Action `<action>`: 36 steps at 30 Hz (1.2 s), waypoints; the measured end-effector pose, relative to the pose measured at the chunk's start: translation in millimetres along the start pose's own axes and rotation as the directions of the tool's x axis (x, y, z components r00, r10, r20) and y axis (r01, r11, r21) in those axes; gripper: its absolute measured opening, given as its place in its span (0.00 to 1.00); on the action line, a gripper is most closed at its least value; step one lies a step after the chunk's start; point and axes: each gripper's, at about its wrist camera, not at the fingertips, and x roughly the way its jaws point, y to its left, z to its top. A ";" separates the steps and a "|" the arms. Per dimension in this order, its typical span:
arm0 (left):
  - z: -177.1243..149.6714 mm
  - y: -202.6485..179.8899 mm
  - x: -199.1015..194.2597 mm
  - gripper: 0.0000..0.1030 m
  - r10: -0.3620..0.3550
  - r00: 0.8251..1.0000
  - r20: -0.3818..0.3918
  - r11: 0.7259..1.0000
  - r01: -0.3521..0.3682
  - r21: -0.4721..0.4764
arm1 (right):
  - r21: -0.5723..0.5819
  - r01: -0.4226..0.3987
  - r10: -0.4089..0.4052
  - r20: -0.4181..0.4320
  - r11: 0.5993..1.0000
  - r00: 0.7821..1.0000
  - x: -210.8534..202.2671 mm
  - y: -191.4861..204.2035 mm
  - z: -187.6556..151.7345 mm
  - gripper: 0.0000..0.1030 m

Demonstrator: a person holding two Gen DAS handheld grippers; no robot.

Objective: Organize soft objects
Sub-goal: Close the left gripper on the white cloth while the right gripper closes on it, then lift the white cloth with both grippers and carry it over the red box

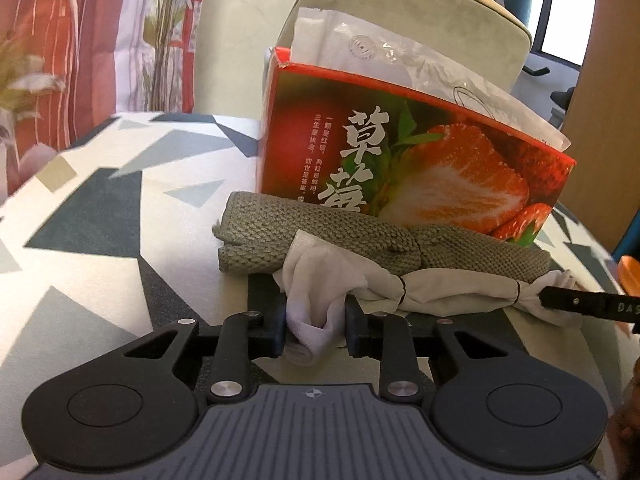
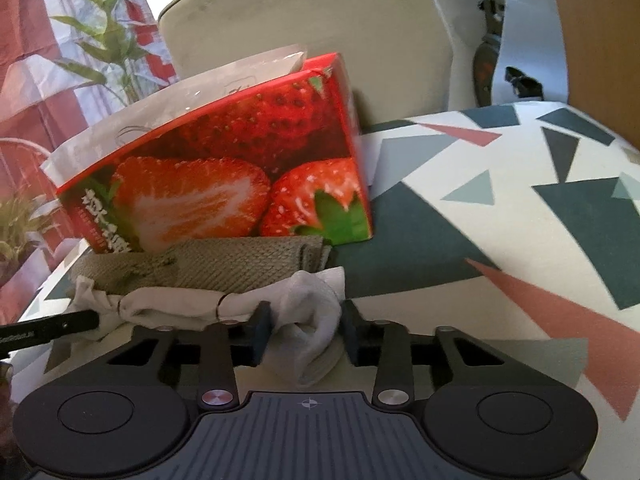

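A white cloth [image 1: 340,280], tied with dark bands, lies across the table in front of a folded grey-green knit cloth [image 1: 320,236]. My left gripper [image 1: 315,330] is shut on the cloth's left end. My right gripper [image 2: 304,330] is shut on the cloth's other end [image 2: 308,320]. The knit cloth [image 2: 224,266] lies against a red strawberry box [image 1: 408,168], also in the right wrist view [image 2: 224,168]. The right gripper's finger [image 1: 580,304] shows at the cloth's right end, the left gripper's finger [image 2: 48,330] in the right wrist view.
The table [image 1: 100,208] has a white cover with grey, dark and pink triangles [image 2: 520,208]. White plastic bags [image 1: 400,64] stick out of the box. A beige chair back [image 2: 304,20] stands behind it. A red-and-white curtain [image 1: 60,52] hangs at the left.
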 end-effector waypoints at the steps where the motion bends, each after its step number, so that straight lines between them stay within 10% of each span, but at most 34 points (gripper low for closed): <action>1: 0.1 -2.9 -0.9 0.26 0.005 1.000 0.003 1.000 -0.005 0.013 | -0.001 -0.002 0.002 0.000 1.000 1.000 -0.3 0.5 0.1 0.26; 7: -0.8 -11.3 -17.9 0.20 0.004 0.999 0.049 0.998 -0.007 0.058 | -0.036 -0.011 0.012 0.030 0.999 0.999 -11.7 9.7 -1.3 0.10; 36: 13.5 -25.3 -78.4 0.19 -0.090 0.982 0.169 0.995 0.083 0.048 | -0.092 -0.028 0.050 0.251 0.995 0.967 -94.0 33.2 10.2 0.10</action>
